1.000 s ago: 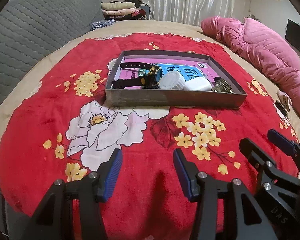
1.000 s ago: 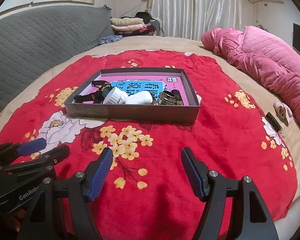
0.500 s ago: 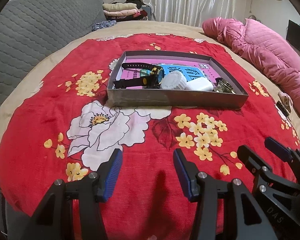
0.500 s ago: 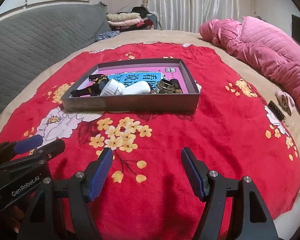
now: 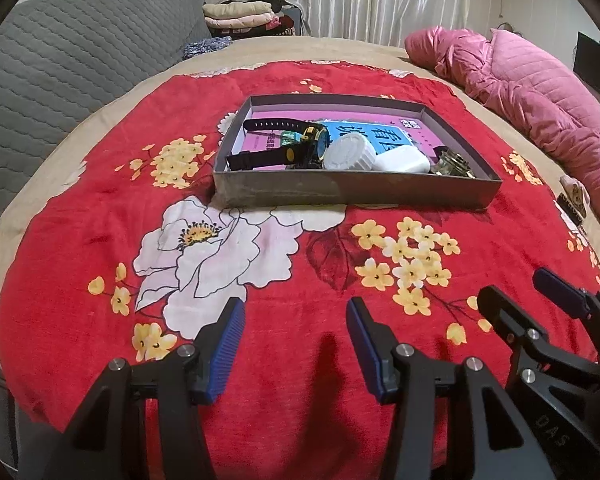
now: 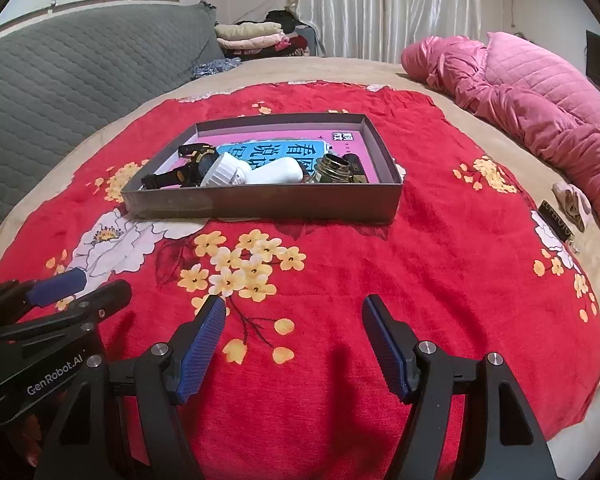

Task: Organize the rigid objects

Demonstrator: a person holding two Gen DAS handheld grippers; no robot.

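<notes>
A shallow grey box (image 5: 352, 192) (image 6: 260, 202) sits on the red flowered blanket ahead of both grippers. Inside lie a black watch (image 5: 276, 152) (image 6: 180, 174), a white ribbed cap (image 5: 350, 154) (image 6: 224, 170), a white case (image 5: 402, 161) (image 6: 278, 171), a brass-topped glass jar (image 5: 452, 164) (image 6: 332, 168) and a pink and blue booklet (image 5: 364, 130) (image 6: 276, 146). My left gripper (image 5: 296, 344) is open and empty near the blanket's front edge. My right gripper (image 6: 294, 346) is open and empty beside it, and shows at the right of the left wrist view (image 5: 532, 300).
A pink quilted jacket (image 5: 520, 92) (image 6: 532, 96) lies at the right. A grey quilted sofa back (image 5: 60, 64) rises at the left. Folded clothes (image 6: 252, 38) sit at the back. A small dark item and cloth (image 6: 564, 216) lie at the blanket's right edge.
Both grippers have drifted slightly back and to the right over the blanket. Both stay open and empty. The box and its contents have not moved.
</notes>
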